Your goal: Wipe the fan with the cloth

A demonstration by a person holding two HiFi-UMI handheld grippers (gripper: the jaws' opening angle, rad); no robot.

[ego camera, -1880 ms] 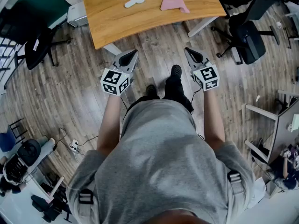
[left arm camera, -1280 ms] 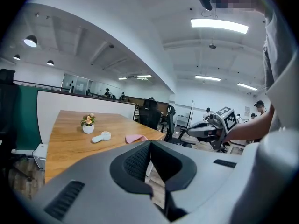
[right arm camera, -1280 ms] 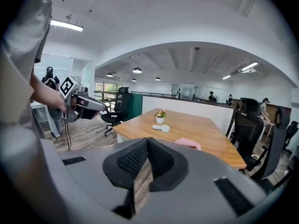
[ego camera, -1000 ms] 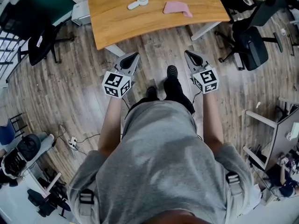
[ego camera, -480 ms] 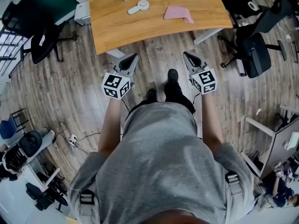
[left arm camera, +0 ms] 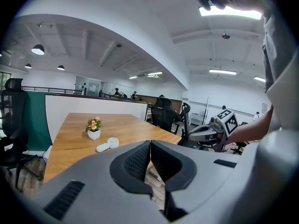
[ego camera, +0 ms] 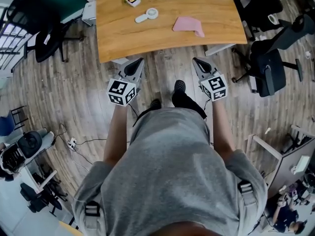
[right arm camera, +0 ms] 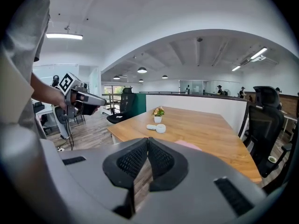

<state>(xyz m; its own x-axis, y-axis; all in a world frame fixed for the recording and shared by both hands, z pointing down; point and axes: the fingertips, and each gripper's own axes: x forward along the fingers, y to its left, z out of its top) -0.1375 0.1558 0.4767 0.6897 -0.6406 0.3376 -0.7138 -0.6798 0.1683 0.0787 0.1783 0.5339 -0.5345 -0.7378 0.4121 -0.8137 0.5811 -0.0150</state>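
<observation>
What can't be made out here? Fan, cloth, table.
- Fan: too small in every view to show grille, switch or dust.
- Cloth: the right gripper view shows only a pink strip above the right gripper; in the left gripper view the left gripper covers it entirely.
- Table: far end cut off by the head view's top edge.

Open-plan office; wooden desk (ego camera: 147, 38), swivel chairs (ego camera: 268, 65)

The cloth (ego camera: 187, 24) is pink, the fan (ego camera: 147, 15) white (perhaps cream). The desk (ego camera: 167, 43) shows honey-brown wood grain, the floor (ego camera: 74, 82) greyer.
</observation>
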